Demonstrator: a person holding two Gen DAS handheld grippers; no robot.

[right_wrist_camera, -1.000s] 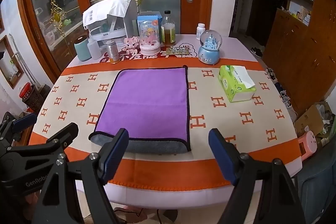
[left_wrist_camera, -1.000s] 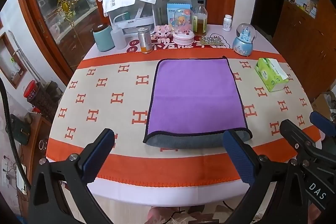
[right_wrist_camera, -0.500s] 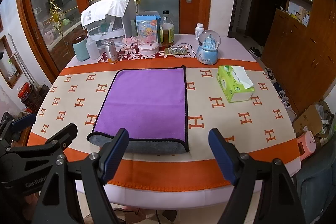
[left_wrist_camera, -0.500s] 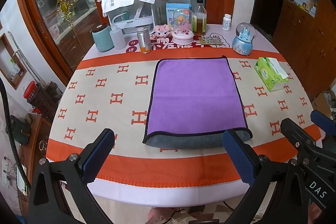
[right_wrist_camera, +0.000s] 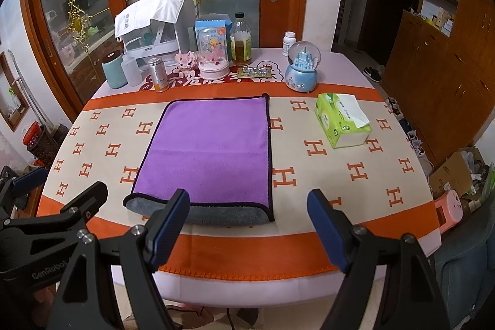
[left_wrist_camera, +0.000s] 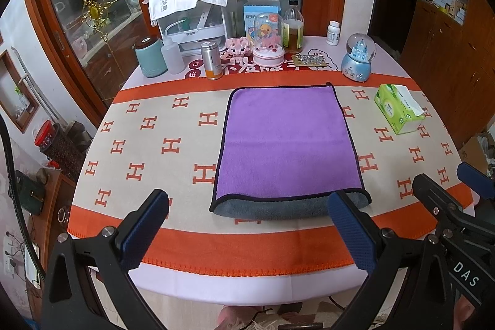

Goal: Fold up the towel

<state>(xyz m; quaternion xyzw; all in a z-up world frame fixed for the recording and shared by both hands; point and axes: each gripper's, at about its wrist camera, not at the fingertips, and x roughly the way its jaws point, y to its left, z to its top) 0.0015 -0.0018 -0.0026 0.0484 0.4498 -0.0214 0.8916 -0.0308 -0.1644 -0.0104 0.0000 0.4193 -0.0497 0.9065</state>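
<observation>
Holding both grippers above the near table edge, wide apart and gripping nothing: left gripper (left_wrist_camera: 247, 221) and right gripper (right_wrist_camera: 247, 214) each show two blue pads with clear air between them. The towel (left_wrist_camera: 286, 141) lies flat mid-table on the H-pattern tablecloth (left_wrist_camera: 148, 144), purple side up, grey underside showing along the near fold. Hidden bits: my left gripper's right pad (left_wrist_camera: 351, 232) covers the towel's near-right corner in the left view; my right gripper's left pad (right_wrist_camera: 170, 225) overlaps the grey near edge in the right view. Gripper bodies are cut off at the bottom of both frames. Labels on the far clutter are too small to read. Versus a second ago: towel is in the same spot and shape, both grippers just as wide; view barely shifted. Room: bare tablecloth left of the towel and on the near orange band; on the right, the tissue box (right_wrist_camera: 342, 121) sits well apart from the towel's right hem. The far hem runs near the can (left_wrist_camera: 212, 61) and snow globe (left_wrist_camera: 359, 57), not touching.
</observation>
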